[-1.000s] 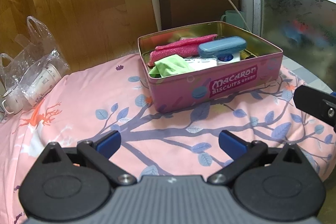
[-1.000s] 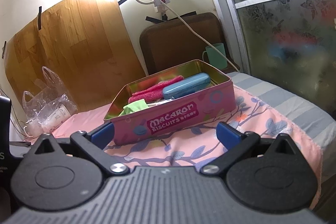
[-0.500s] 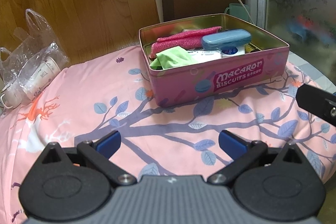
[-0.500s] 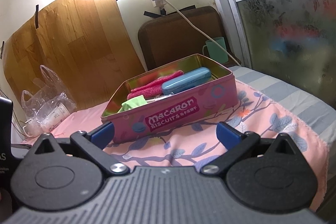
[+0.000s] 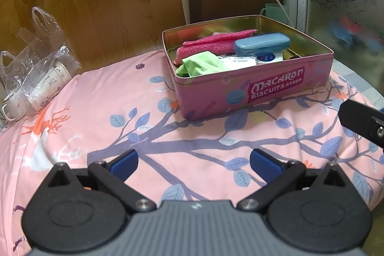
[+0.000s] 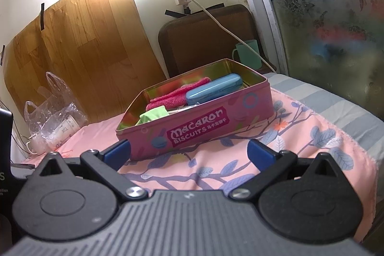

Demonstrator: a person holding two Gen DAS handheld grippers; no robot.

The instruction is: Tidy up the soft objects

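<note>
From my left tool [image 5: 193, 161], spread wide and empty, the pink tin [image 5: 252, 92] sits ahead and right on the bedspread [image 5: 100, 97], holding green cloth [image 5: 201, 62] and pink towel [image 5: 213, 43], its long axis crosswise. From my right tool [image 6: 188, 150], equally spread and empty, the tin [image 6: 199, 128] lies dead ahead, nearer.

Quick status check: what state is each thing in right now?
left gripper: open, empty
right gripper: open, empty
biscuit tin: lidless, packed
pink towel: folded, inside tin
green cloth: crumpled, inside tin
blue case: closed, atop contents
plastic bag: crumpled, holding cup
</note>
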